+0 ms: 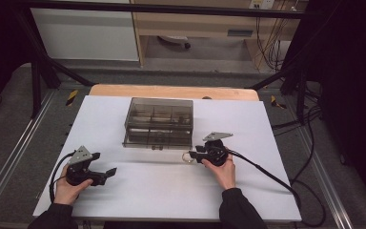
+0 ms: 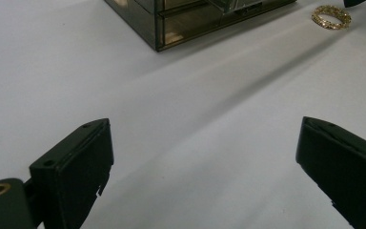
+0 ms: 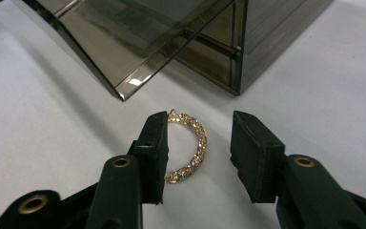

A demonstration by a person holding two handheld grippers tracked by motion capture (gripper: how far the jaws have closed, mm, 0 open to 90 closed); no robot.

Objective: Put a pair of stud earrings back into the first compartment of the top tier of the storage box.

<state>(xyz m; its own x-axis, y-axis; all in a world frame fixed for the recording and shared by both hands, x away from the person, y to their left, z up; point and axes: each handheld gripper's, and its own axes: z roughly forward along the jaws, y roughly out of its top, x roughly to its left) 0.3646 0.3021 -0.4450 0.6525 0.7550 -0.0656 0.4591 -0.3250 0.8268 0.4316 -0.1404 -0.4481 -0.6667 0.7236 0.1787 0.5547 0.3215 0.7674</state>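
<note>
Your right gripper (image 3: 198, 143) sits just in front of the smoky transparent plastic drawer box (image 1: 158, 122), jaws half-narrowed around the gold beaded ring-shaped bracelet (image 3: 190, 145) on the white table sheet (image 1: 138, 183); one pad touches it, the other stands clear. Your left gripper (image 2: 205, 162), well off to the box's left front, gapes wide, holding nothing.

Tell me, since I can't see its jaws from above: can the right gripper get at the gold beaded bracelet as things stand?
Probably yes. The right gripper has its jaws astride the gold beaded bracelet on the white table, a gap beside one jaw; the smoky plastic drawer box sits behind.
</note>
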